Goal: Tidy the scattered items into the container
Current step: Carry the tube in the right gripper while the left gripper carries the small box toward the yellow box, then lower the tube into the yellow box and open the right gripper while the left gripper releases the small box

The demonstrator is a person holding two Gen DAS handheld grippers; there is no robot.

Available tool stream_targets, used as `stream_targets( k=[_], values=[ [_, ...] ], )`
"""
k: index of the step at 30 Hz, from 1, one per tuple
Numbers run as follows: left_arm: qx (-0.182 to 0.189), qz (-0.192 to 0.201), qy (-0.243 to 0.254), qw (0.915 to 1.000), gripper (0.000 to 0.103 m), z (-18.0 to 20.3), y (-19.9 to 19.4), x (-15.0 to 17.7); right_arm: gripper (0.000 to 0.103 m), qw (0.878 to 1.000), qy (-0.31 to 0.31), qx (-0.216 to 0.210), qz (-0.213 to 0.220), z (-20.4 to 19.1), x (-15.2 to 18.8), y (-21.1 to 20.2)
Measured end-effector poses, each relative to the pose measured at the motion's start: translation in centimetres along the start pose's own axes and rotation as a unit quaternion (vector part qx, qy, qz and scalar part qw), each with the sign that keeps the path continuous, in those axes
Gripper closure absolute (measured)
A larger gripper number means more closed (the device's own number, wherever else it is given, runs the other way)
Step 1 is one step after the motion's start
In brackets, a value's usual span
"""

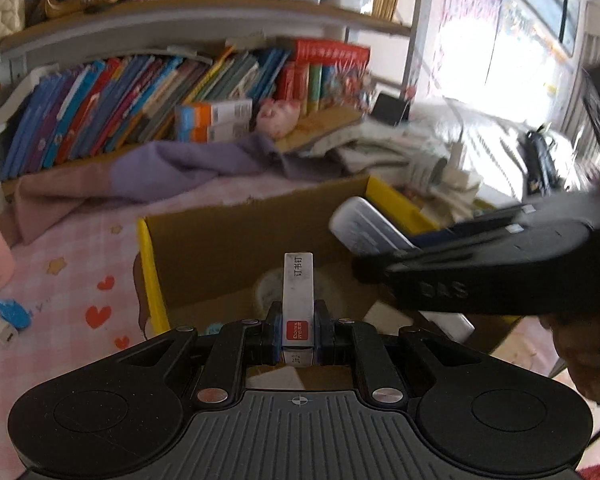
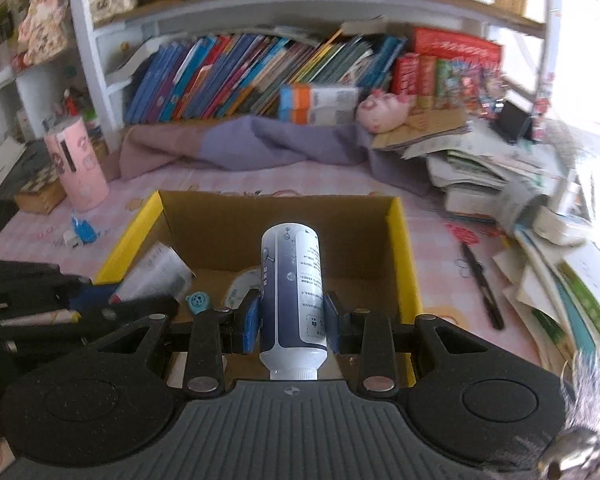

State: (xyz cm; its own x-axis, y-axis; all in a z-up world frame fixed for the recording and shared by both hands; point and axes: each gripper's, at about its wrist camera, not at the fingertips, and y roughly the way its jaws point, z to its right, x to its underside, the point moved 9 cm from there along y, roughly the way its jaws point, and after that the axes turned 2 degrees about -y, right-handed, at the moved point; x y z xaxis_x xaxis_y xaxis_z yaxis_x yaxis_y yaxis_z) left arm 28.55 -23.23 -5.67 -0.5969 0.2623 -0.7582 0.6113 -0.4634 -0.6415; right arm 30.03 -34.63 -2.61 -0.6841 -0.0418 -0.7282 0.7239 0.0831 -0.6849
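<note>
My left gripper (image 1: 298, 326) is shut on a small white staples box (image 1: 298, 300) with a red label, held over the cardboard box (image 1: 236, 240) with yellow flaps. My right gripper (image 2: 292, 316) is shut on a white and blue bottle (image 2: 292, 280), cap toward the camera, held over the same cardboard box (image 2: 396, 248). The bottle (image 1: 364, 226) and the right gripper (image 1: 440, 256) also show in the left wrist view, at the right. The left gripper (image 2: 112, 300) with its staples box (image 2: 156, 272) shows at the left of the right wrist view. A small teal round item (image 2: 197, 302) lies in the box.
A black pen (image 2: 482, 284) lies on the pink cloth right of the box. A blue item (image 2: 83, 230) and a white plug (image 1: 3, 332) lie to its left, near a pink cylinder (image 2: 78, 164). Stacked papers (image 2: 540, 208) crowd the right. Bookshelves stand behind.
</note>
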Motion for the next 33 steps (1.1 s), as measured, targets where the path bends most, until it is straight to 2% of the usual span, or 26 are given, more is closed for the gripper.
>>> stream_targets(
  k=[5,13,23,26,30,33],
  values=[
    [-0.021,-0.024,-0.005,0.9995,0.09,-0.1,1.7,0.7,0.072,0.998,-0.041,-0.027,-0.04,-0.8,-0.4,3.9],
    [-0.042,-0.049,-0.005,0.9979,0.089,-0.6,3.1,1.5,0.072,0.991,-0.078,-0.066,-0.087,-2.1,0.2,7.0],
    [-0.04,-0.064,-0.003,0.9971,0.089,-0.3,3.8,1.9,0.072,0.986,-0.058,-0.087,-0.133,-2.0,0.9,8.8],
    [-0.049,-0.054,-0.003,0.9973,0.086,-0.3,3.4,1.8,0.072,0.985,-0.051,-0.091,-0.138,-1.9,1.0,8.9],
    [-0.056,-0.046,-0.001,0.9974,0.081,-0.3,3.0,1.5,0.069,0.987,-0.051,-0.089,-0.123,-1.8,0.6,8.5],
    [-0.055,-0.034,0.001,0.9979,0.07,-0.1,2.3,1.1,0.06,0.989,-0.045,-0.088,-0.113,-1.6,0.3,8.2]
  ],
)
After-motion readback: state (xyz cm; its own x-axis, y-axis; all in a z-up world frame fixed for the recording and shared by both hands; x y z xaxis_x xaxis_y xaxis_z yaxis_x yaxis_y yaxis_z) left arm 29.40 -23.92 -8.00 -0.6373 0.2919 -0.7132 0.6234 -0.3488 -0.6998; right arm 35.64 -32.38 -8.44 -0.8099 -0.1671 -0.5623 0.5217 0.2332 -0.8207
